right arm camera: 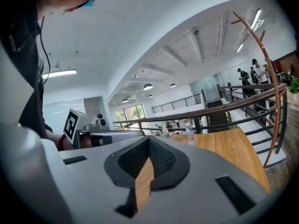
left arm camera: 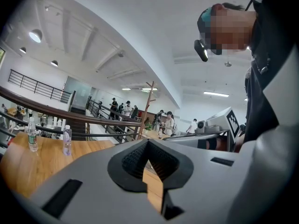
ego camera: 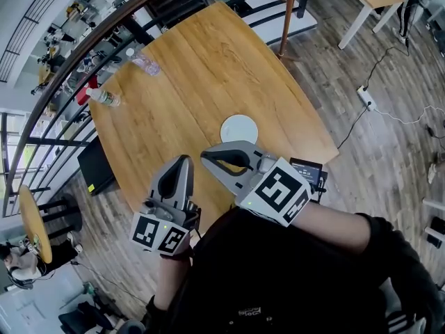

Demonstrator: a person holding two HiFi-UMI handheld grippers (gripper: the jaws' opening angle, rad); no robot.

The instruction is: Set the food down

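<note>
A white plate [ego camera: 238, 129] lies bare on the round wooden table [ego camera: 208, 68], near its front edge. Both grippers are held close to the person's body, over that edge. My left gripper [ego camera: 185, 160] points at the table with its jaws shut and nothing between them; in the left gripper view its tips [left arm camera: 148, 141] meet. My right gripper [ego camera: 208, 156] reaches leftwards just short of the plate, also shut and empty, with its tips [right arm camera: 149, 139] together. No food shows in any view.
Two plastic bottles [ego camera: 104, 97] [ego camera: 146, 65] lie at the table's far left edge, by a curved railing [ego camera: 62, 82]. A wooden post [ego camera: 286, 12] stands behind the table. A power strip [ego camera: 366, 97] and cables lie on the floor at right.
</note>
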